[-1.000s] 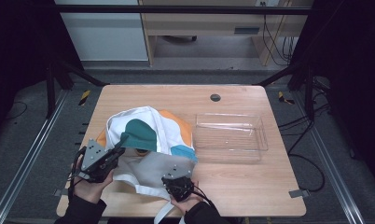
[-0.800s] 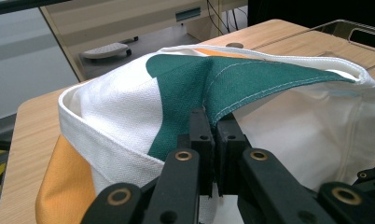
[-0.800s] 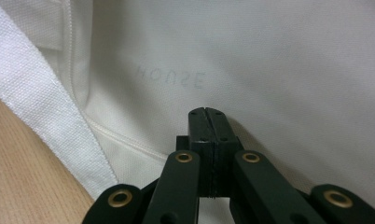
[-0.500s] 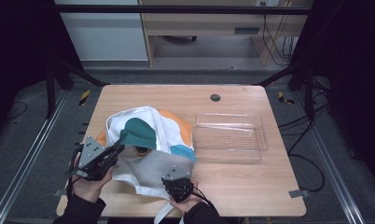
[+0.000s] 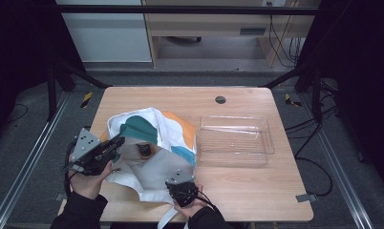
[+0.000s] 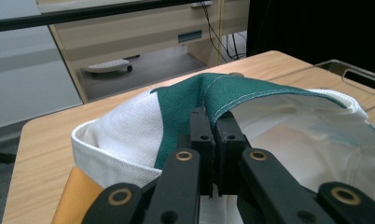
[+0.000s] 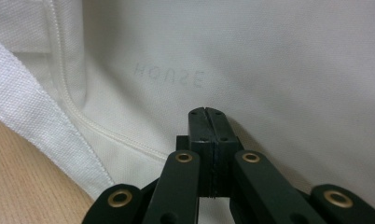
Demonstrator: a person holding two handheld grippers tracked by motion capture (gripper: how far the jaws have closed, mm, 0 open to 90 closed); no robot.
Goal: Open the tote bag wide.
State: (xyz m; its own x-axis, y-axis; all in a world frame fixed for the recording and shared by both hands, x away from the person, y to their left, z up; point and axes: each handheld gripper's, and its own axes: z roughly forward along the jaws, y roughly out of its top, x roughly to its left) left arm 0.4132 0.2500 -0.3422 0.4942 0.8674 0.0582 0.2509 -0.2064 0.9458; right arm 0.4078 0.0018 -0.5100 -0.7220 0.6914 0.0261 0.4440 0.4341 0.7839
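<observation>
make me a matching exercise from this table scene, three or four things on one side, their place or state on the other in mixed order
Things:
1. left gripper
2. right gripper
3. clear tray
4. cloth bag

Places or states:
A. empty, to the right of the bag
B. shut on the bag's green rim, holding it up
C. shut, against the white cloth near faint lettering
D. white with green, orange and blue patches

Pairs: 1-B, 2-C, 3-A, 4-D
</observation>
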